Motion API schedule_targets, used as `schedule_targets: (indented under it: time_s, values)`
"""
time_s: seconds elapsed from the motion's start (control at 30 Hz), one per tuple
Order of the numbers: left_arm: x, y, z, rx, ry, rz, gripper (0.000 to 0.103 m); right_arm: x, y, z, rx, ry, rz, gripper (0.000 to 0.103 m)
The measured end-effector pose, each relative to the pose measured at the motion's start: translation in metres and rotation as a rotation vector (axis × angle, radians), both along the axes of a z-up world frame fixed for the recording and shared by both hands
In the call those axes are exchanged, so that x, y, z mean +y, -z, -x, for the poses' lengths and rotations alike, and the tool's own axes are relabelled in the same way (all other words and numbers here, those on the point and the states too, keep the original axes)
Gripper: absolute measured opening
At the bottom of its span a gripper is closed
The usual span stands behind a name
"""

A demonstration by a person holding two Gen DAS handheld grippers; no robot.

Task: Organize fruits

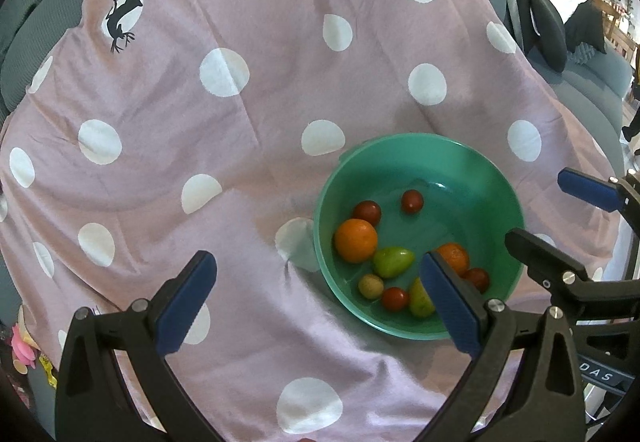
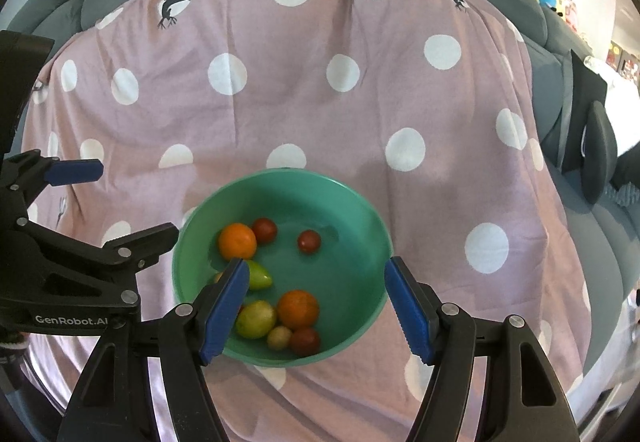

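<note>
A pink polka-dot blanket covers a grey sofa, hiding most of the cushions; its edges run out of view. On the blanket sits a green bowl holding the fruits: two oranges, two green fruits, several small red fruits and a small tan one. In the right wrist view a blue pad covers part of one green fruit and whatever lies beside it. The right gripper hovers over the bowl's near side, jaws apart and empty, the fruits lying between and beyond them. The left gripper hovers with jaws wide apart and empty, one pad overlapping the bowl's near edge, the fruits just right of its gap.
</note>
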State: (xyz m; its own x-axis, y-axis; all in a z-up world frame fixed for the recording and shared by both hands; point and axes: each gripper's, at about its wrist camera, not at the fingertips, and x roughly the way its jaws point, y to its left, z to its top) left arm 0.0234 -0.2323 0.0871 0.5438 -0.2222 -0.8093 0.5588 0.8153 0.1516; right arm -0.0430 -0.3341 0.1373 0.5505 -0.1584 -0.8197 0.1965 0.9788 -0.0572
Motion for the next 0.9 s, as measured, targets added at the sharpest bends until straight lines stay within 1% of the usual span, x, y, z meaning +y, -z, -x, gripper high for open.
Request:
schedule_targets:
  time_s: [0.9]
  values:
    - [-0.002, 0.0074, -0.0022, 0.008, -0.002, -0.016, 0.102, -0.0012, 0.0043, -0.0012, 0.004, -0.002, -0.001, 0.071]
